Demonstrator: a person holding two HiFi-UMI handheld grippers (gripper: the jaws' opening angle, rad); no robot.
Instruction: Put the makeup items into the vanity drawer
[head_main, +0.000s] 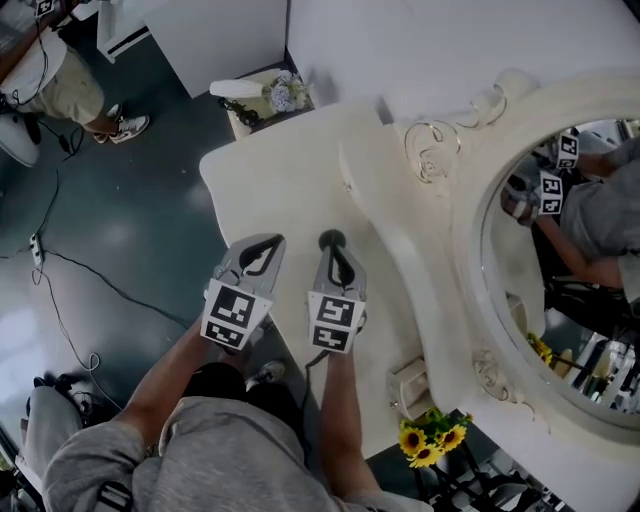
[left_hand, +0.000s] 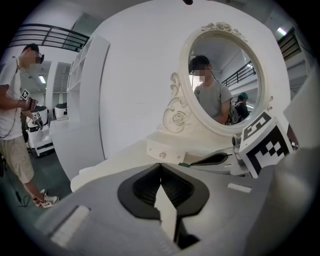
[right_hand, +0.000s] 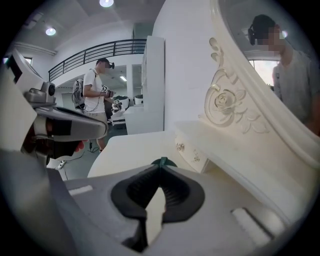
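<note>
Right gripper view, claw (right_hand: 160, 170) pinching green item (right_hand: 161, 162)

Left gripper (head_main: 268, 242) is held beside right gripper (head_main: 331, 241) over cream wooden vanity top (head_main: 270, 170); oval framed mirror (head_main: 520, 320) behind; small green piece (right_hand: 161, 162) pinched in right.

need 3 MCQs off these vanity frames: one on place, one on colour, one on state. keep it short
1. In the head view, where are the sunflowers?
A. lower right, below the mirror
B. between the two grippers
C. on the floor at left

2. What colour is the small item at the tips of the right gripper?
A. red
B. dark green
C. white

3. How do the fingers of the left gripper stand?
A. together, nothing between them
B. wide apart
C. closed on a brush

Answers:
1. A, the yellow blooms sit under the mirror's lower frame.
2. B, a dark green edge pokes out past the closed fingers.
3. A, the pads meet at their tips and nothing sits in the gap.
</note>
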